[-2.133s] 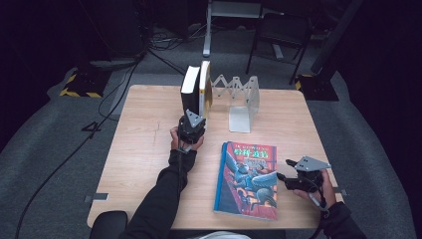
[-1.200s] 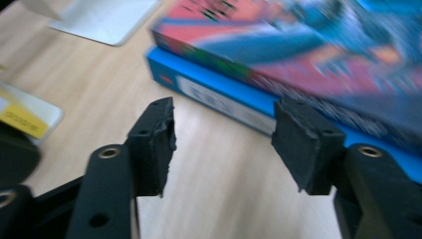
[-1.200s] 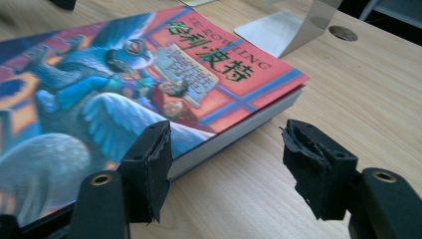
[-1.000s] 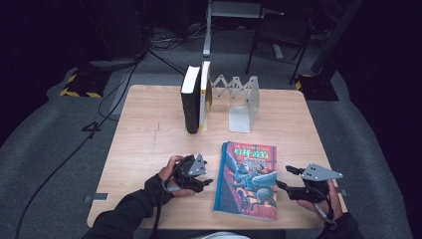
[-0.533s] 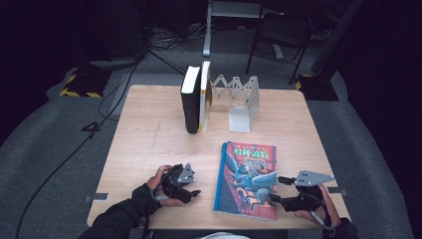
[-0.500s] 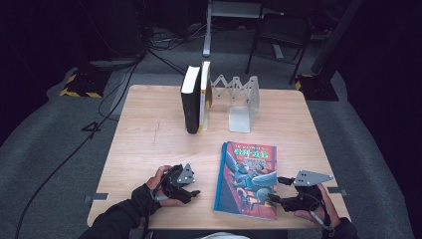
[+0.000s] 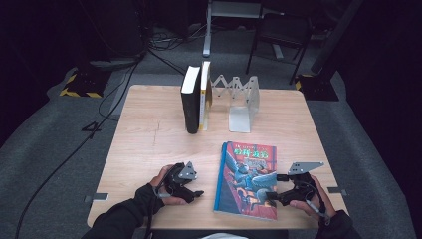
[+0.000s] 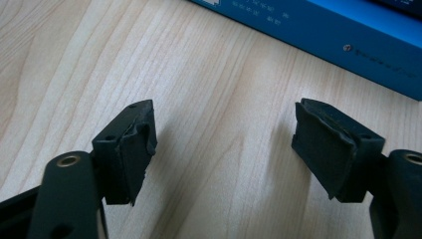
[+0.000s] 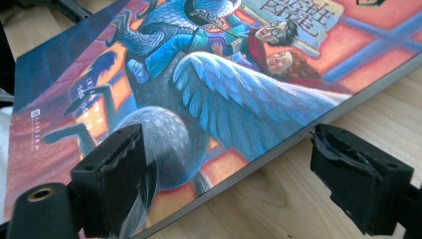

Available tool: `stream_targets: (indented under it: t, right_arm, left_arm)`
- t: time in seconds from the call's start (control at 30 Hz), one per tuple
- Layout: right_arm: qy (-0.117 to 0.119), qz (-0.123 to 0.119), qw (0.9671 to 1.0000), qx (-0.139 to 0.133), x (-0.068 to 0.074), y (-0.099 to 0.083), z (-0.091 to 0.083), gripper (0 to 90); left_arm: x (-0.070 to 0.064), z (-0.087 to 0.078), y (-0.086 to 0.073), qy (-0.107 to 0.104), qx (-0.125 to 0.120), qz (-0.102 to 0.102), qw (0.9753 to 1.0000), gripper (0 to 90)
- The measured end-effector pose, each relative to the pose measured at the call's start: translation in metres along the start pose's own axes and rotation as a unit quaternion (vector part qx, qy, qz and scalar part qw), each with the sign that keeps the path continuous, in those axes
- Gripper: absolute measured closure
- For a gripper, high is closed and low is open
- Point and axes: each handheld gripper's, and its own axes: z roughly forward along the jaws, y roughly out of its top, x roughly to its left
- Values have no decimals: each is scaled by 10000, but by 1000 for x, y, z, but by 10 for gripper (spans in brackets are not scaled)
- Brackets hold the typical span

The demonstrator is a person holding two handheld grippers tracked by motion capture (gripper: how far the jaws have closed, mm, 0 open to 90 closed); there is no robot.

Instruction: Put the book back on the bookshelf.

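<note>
A colourful illustrated book [image 7: 246, 179] lies flat near the table's front edge. My left gripper [image 7: 196, 185] rests on the wood just left of it, open, and its jaws point at the blue spine [image 8: 348, 35] with bare table between them [image 8: 224, 132]. My right gripper [image 7: 275, 187] is at the book's right side, open. In the right gripper view [image 9: 226, 149] one jaw hovers over the cover [image 9: 209, 89] and the other over the table beside the page edge. Neither gripper holds anything.
A black book [image 7: 190, 102] and a yellow-edged book [image 7: 204, 94] stand upright at the back middle, next to an expanding metal book rack [image 7: 243, 102]. The wooden table [image 7: 144, 144] has open room left of the flat book. Chairs and cables lie beyond.
My left gripper has come back from the upright books to the front, left of the flat book. My right gripper has moved left up to the book's right edge.
</note>
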Motion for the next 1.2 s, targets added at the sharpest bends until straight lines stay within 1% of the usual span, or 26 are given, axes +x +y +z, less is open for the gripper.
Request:
stream_targets:
  t: [0.03,0.13,0.17,0.2,0.23,0.3,0.4,0.53,0.63,0.67,0.7,0.77,0.9,0.97,1.0,1.03,1.07,1.13,1.2]
  right_arm:
    - [-49,-81,10000,24,2,1,-1,176]
    - [-377,-492,9981,-46,10,7,-4,328]
    - [-405,-537,9977,-33,11,8,-4,330]
    - [-385,-563,9977,-17,10,9,-4,330]
    - [-385,-563,9977,-17,10,9,-4,330]
    - [-299,-472,9984,-37,7,8,-4,331]
    - [-318,-563,9979,-24,7,12,-2,332]
    - [-359,-556,9978,-6,6,20,6,293]
    - [-362,-584,9976,-51,4,22,8,294]
    - [-361,-622,9974,-81,4,23,9,308]
    - [-358,-649,9972,-99,4,23,9,341]
    - [-441,-721,9961,-243,4,25,9,466]
    - [-369,-820,9953,-349,2,29,10,575]
    - [-329,-829,9953,-377,1,30,10,612]
    - [-317,-841,9950,-438,0,31,10,633]
    - [-300,-816,9949,-521,0,31,10,664]
    - [-308,-790,9946,-606,0,32,12,680]
    - [-373,-814,9939,-649,2,35,16,696]
    - [-393,-856,9934,-661,4,39,18,708]
  left_arm:
    - [0,1,0,-11,-4,-16,10000,243]
    - [1,3,2,-14,-24,-8,10000,228]
    - [2,4,2,-20,-54,-17,10000,223]
    - [2,4,2,-11,-62,-22,10000,215]
    - [2,4,2,-11,-62,-22,10000,207]
    - [2,5,2,-13,-71,-22,10000,204]
    - [3,7,3,-12,-108,-10,9999,197]
    - [4,10,5,-32,-140,5,9999,185]
    - [4,11,5,-56,-187,31,9998,184]
    - [4,11,6,-51,-201,39,9998,183]
    - [4,11,6,-63,-209,47,9998,182]
    - [4,12,5,-91,-238,85,9996,184]
    - [5,13,6,-111,-276,84,9995,182]
    - [6,15,7,-98,-317,82,9994,183]
    - [7,15,8,-65,-310,61,9995,183]
    - [8,16,9,-27,-306,30,9995,184]
    - [10,18,10,10,-322,-57,9995,185]
    - [13,19,12,92,-310,-131,9994,188]
    - [16,21,14,118,-347,-181,9992,188]
